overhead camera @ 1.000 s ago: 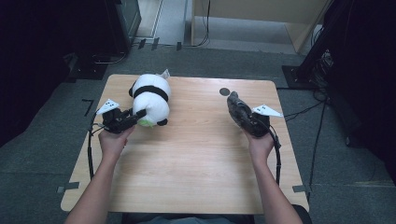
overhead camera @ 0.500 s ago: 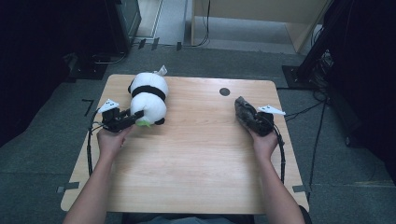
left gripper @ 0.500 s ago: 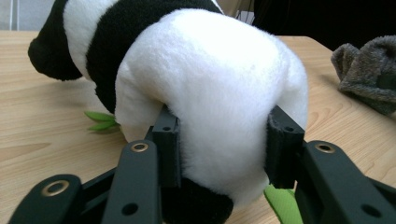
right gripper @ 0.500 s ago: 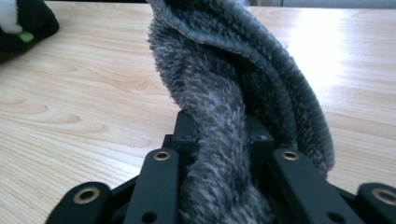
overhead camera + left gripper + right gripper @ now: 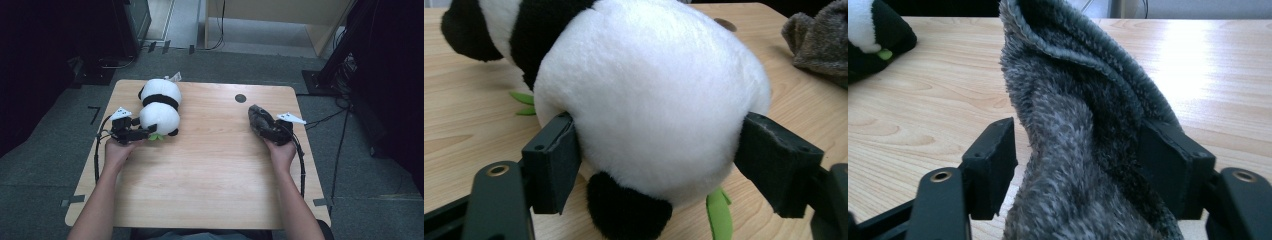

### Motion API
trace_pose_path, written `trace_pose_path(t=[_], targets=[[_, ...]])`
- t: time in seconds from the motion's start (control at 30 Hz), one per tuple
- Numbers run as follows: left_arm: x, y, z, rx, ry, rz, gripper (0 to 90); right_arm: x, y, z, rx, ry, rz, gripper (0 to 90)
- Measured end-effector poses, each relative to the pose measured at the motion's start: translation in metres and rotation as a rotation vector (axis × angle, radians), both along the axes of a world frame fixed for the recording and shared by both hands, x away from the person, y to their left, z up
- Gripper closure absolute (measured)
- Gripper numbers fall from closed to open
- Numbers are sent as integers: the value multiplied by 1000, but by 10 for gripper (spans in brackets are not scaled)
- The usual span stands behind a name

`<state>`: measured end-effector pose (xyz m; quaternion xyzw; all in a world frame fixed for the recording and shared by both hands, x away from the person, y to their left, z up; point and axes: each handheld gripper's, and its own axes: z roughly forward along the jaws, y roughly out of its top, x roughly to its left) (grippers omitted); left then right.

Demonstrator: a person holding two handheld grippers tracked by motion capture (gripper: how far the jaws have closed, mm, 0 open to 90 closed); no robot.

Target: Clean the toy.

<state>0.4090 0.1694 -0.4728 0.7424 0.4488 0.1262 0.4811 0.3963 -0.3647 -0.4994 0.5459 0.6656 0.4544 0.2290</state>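
Note:
A black-and-white panda plush (image 5: 160, 107) lies on the wooden table (image 5: 210, 170) at the left, with green leaves (image 5: 156, 136) by its lower end. My left gripper (image 5: 150, 131) has just been opening, and in the left gripper view its jaws stand on either side of the panda's (image 5: 649, 100) round white rear, resting loosely against the fur. At the right a grey fuzzy cloth (image 5: 257, 117) lies crumpled on the table. My right gripper (image 5: 265, 129) has also just been opening. The cloth (image 5: 1078, 125) stands between its jaws, with a gap at the left pad (image 5: 995, 160).
A small dark round disc (image 5: 240, 98) sits in the tabletop near the far edge. Cables trail from both grippers over the table's sides. Dark equipment and stands (image 5: 350, 55) stand on the floor beyond the table. Bare wood lies between the two hands.
The right hand came down a little and the grey cloth now rests on the table. Both grippers' jaws have spread wider, the left around the panda and the right around the cloth.

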Motion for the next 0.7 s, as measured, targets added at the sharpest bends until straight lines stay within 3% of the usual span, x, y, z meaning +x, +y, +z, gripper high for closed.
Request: trace_pose_path(t=[0.07,0.2,0.57,0.7], targets=[[0,1,-2,8,2,-10,200,-1,0,2,-10,-5,0,306],[-3,-1,-1,55,-41,-24,189,-3,-1,1,-4,15,9,323],[-3,3,-2,34,-21,-22,176,-9,-2,6,-16,8,1,318],[-6,2,1,33,-22,-33,0,-11,-3,7,-16,11,0,317]])
